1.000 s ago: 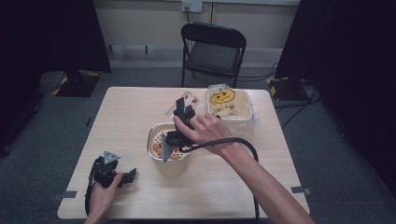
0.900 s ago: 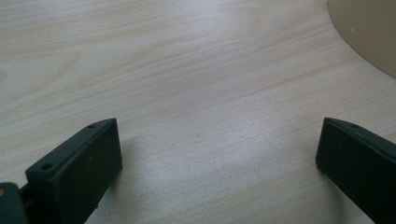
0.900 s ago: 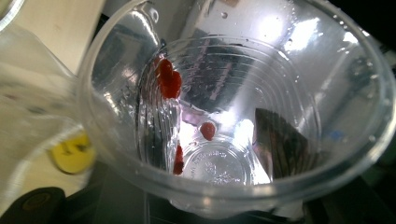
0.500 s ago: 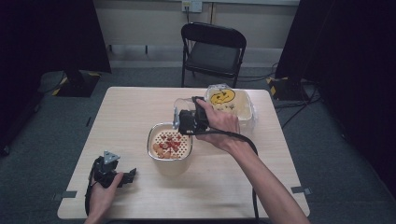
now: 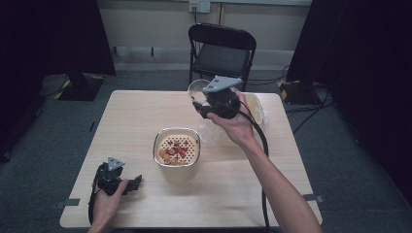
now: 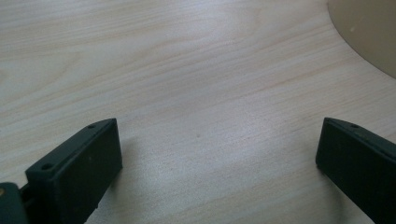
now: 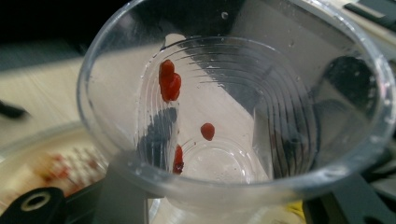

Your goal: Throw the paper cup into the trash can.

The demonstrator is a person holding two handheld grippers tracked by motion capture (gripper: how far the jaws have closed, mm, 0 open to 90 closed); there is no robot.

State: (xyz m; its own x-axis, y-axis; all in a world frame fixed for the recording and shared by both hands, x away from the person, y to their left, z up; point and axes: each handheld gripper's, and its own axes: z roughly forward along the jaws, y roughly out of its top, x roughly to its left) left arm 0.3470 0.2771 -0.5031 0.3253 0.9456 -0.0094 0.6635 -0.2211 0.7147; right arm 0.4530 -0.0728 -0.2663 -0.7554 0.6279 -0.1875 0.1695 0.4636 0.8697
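My right gripper (image 5: 201,104) is shut on a clear plastic cup (image 5: 199,90), held up over the back of the table and tipped on its side. In the right gripper view the cup (image 7: 233,102) has a few red bits stuck to its inner wall. A cream bowl with a perforated insert (image 5: 178,147) sits mid-table with red and pale pieces in it. My left gripper (image 5: 127,183) rests on the table near the front left corner, open, with bare wood between its jaws (image 6: 215,154).
A clear lidded container (image 5: 255,109) stands at the back right of the wooden table (image 5: 136,116), partly behind the right hand. A black folding chair (image 5: 221,51) stands behind the table. The bowl's curved edge (image 6: 364,32) lies ahead of the left gripper.
The right hand has lifted the cup away from the bowl, up and toward the back right. The left gripper has stayed put.
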